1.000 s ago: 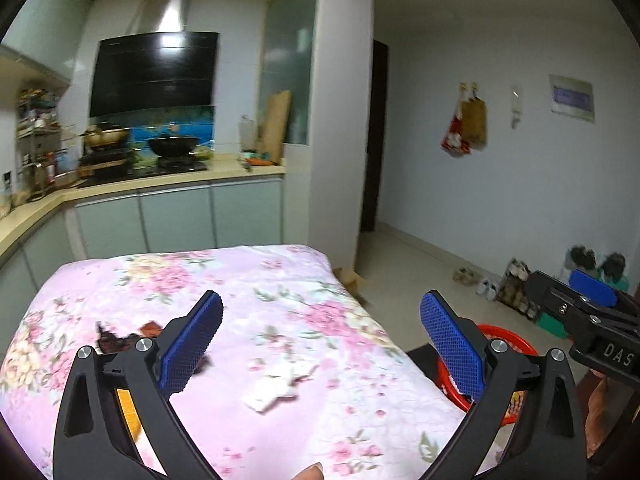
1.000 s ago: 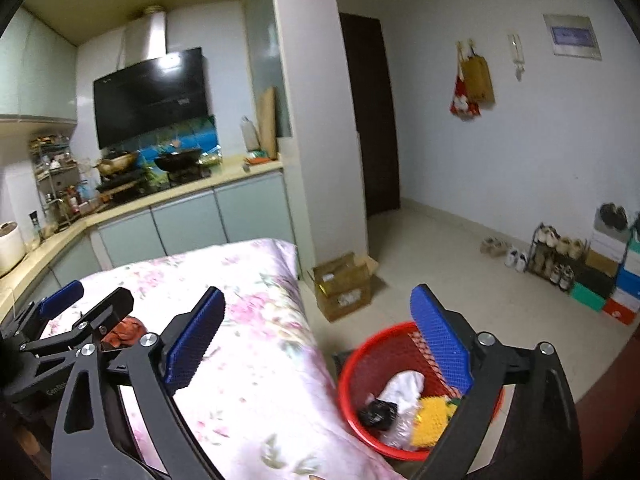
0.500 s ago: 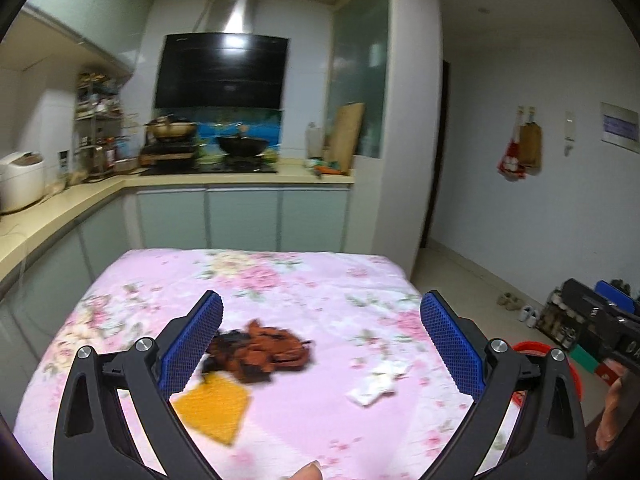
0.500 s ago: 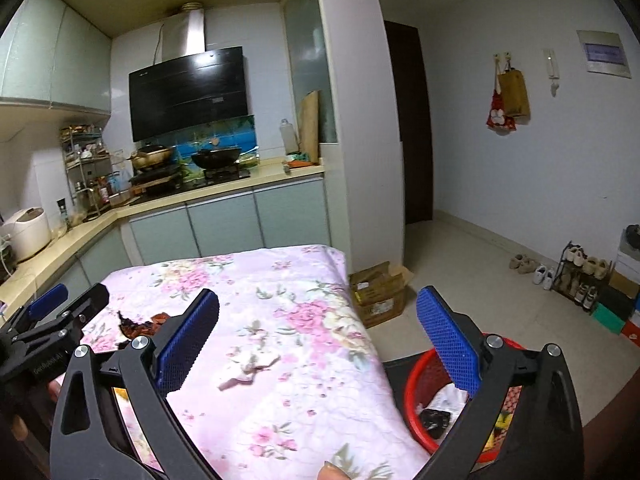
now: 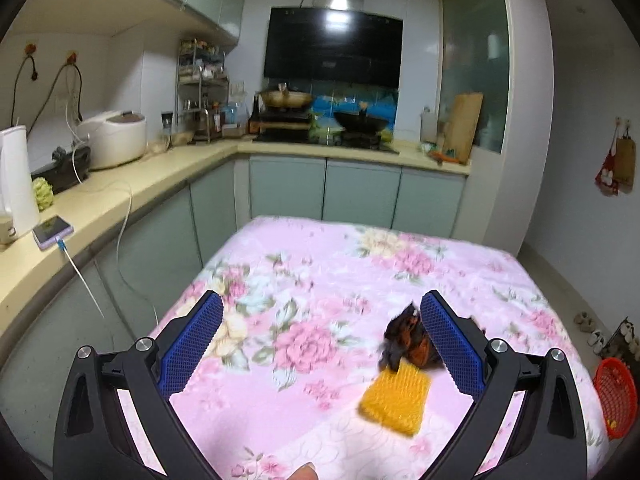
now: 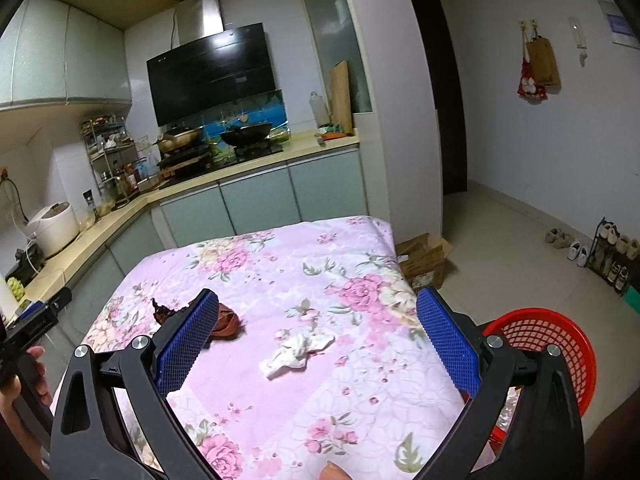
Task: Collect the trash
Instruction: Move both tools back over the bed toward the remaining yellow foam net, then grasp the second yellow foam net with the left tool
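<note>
Kitchen counters ring a floral-clothed table (image 6: pixel 360 380). Both grippers, left gripper (image 5: pixel 322 348) and right gripper (image 6: pixel 316 344), hang spread and empty; the crumpled tissue (image 6: pixel 298 350) lies between the right fingers. Lower squarely, pinch its middle, then carry toward the red basket (image 6: pixel 560 344) at three o'clock.

pink floral tablecloth (image 6: pixel 360 360); white crumpled tissue (image 6: pixel 298 350); yellow sponge (image 5: pixel 396 396); brown-black scrap (image 5: pixel 406 340); red mesh basket (image 6: pixel 560 344); blue gripper pads (image 6: pixel 186 344).
</note>
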A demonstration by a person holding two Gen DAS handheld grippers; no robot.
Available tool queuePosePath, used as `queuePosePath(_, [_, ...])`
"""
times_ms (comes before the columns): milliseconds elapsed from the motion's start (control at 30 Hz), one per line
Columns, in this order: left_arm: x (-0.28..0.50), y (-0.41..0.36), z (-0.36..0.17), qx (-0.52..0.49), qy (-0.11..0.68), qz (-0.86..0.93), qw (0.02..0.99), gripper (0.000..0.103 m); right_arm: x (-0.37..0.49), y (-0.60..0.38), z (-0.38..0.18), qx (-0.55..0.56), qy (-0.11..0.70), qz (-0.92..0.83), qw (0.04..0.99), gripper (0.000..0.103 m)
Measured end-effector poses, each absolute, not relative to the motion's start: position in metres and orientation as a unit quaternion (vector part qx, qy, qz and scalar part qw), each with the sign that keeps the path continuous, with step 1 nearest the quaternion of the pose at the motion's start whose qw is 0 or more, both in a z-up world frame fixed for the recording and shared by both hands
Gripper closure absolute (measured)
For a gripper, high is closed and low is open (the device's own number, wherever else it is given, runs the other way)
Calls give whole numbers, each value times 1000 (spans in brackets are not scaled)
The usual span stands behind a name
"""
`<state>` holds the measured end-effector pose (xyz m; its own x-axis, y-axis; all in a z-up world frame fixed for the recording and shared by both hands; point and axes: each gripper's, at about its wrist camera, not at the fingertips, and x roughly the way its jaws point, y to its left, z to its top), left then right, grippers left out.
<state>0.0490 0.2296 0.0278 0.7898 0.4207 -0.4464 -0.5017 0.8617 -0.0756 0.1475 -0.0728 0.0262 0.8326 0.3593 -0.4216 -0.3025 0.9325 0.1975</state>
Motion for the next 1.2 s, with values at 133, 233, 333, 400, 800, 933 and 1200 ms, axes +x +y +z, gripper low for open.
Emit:
queuePosePath(133, [60, 222, 5, -90, 250, 211, 941, 7, 150, -65, 25, 49, 237, 180, 954, 7])
queuePosePath(233, [75, 215, -13, -88, 279, 173, 941, 7, 153, -64, 24, 45, 242, 181, 952, 7])
queuePosePath(333, [90, 209, -30, -84, 304, 145, 938, 7, 156, -67, 20, 44, 247, 178, 951, 7])
queuePosePath(400, [100, 207, -39, -83, 318, 131, 935, 7, 159, -68, 18, 43, 252, 176, 951, 7])
queuePosePath(800, [147, 202, -89, -81, 400, 88, 909, 26, 179, -59, 5, 39, 276, 176, 944, 7])
queuePosePath(933, [151, 205, -98, -92, 417, 77, 901, 44, 185, -51, -2, 34, 285, 182, 940, 7])
queuePosePath(1200, [140, 201, -89, -79, 399, 61, 911, 80, 197, -20, -12, 17, 301, 212, 930, 7])
